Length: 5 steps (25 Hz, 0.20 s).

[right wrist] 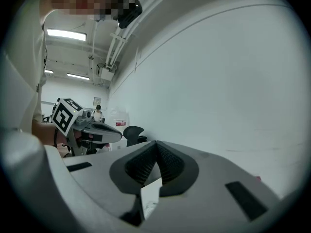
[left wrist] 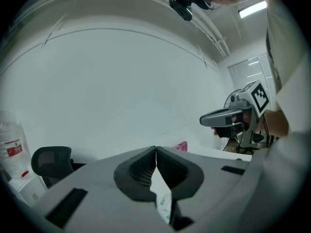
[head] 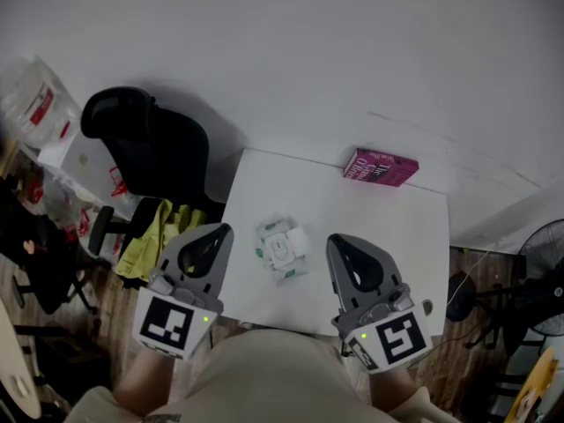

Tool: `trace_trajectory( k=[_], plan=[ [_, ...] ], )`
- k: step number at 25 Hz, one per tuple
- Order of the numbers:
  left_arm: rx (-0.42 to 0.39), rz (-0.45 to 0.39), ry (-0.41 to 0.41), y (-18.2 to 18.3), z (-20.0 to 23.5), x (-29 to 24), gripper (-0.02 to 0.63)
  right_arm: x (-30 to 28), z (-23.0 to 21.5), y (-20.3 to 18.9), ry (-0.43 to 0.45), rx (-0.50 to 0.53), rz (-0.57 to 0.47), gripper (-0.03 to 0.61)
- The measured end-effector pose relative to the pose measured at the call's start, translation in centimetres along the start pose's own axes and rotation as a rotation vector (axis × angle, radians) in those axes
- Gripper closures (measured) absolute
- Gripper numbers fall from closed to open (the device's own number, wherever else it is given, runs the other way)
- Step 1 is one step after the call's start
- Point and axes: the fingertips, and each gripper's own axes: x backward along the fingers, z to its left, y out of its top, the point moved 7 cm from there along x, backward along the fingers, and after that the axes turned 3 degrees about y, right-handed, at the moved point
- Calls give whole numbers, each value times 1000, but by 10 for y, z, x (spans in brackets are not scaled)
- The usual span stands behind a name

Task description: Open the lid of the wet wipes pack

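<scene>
The wet wipes pack (head: 282, 250), white with green print and a square white lid in its middle, lies on the white table (head: 388, 227). Whether the lid is up I cannot tell. My left gripper (head: 218, 231) hovers just left of the pack, shut and empty. My right gripper (head: 335, 240) hovers just right of it, also shut with nothing between the jaws. In the left gripper view the jaws (left wrist: 156, 150) meet, with a sliver of the pack (left wrist: 164, 205) below them. In the right gripper view the jaws (right wrist: 156, 143) are closed above the pack (right wrist: 150, 198).
A pink book (head: 380, 167) lies at the table's far right edge. A black office chair (head: 145, 139) with a yellow-green cloth (head: 159, 232) stands left of the table. A fan (head: 542, 254) stands to the right. The wall runs behind.
</scene>
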Motion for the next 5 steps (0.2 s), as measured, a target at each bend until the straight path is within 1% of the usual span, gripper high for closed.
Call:
trace_trajectory(
  k=[5],
  plan=[
    [-15,8,-3,-6,-3,1,592,0,-4,-7,-19,-14,25,554]
  ],
)
